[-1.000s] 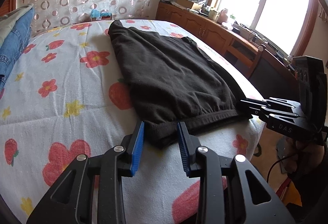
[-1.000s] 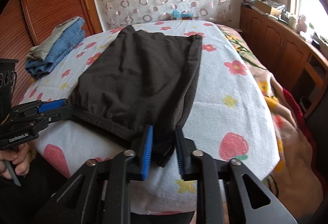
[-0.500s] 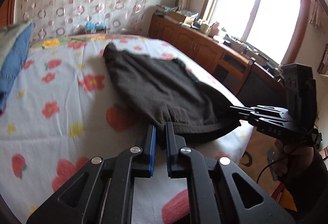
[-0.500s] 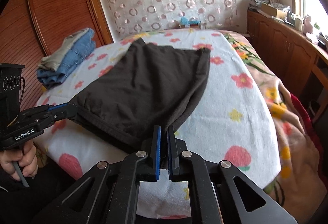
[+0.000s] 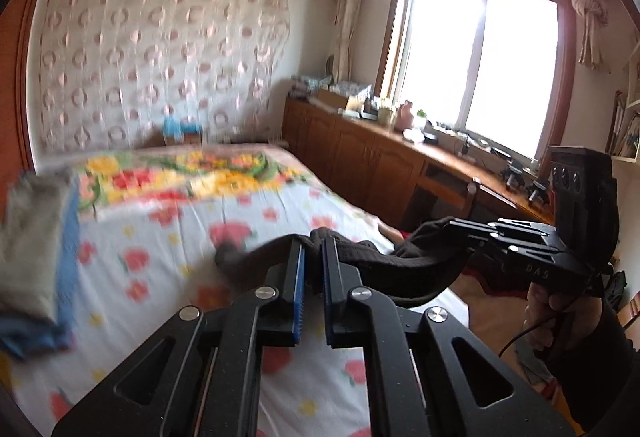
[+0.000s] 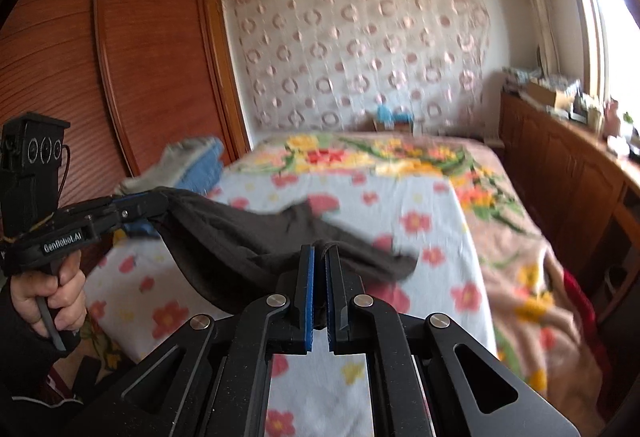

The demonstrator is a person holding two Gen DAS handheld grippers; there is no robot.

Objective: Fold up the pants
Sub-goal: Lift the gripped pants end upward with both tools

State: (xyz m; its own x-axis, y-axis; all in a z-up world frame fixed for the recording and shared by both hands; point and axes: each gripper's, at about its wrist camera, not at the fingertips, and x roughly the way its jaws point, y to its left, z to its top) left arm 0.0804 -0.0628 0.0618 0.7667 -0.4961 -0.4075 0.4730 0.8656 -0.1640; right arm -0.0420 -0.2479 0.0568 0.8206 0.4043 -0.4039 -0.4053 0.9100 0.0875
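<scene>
The dark brown pants (image 5: 404, 269) (image 6: 240, 241) hang by their waistband above the flowered bed (image 5: 168, 237) (image 6: 420, 197), sagging between both grippers, their far end trailing on the sheet. My left gripper (image 5: 313, 243) is shut on one waistband corner; in the right wrist view it shows at the left (image 6: 160, 203). My right gripper (image 6: 320, 251) is shut on the other corner; in the left wrist view it shows at the right (image 5: 452, 227). A hand holds each handle.
Folded jeans and a grey garment (image 5: 36, 249) (image 6: 192, 165) are piled at the bed's left side. A wooden wardrobe (image 6: 120, 77) stands left, a cluttered wooden sideboard (image 5: 380, 157) under the window right. A floral blanket (image 6: 520, 257) covers the bed's right edge.
Both grippers closed on the waistband corners and rose, lifting the pants off the bed. The views tilted up toward the wall and window.
</scene>
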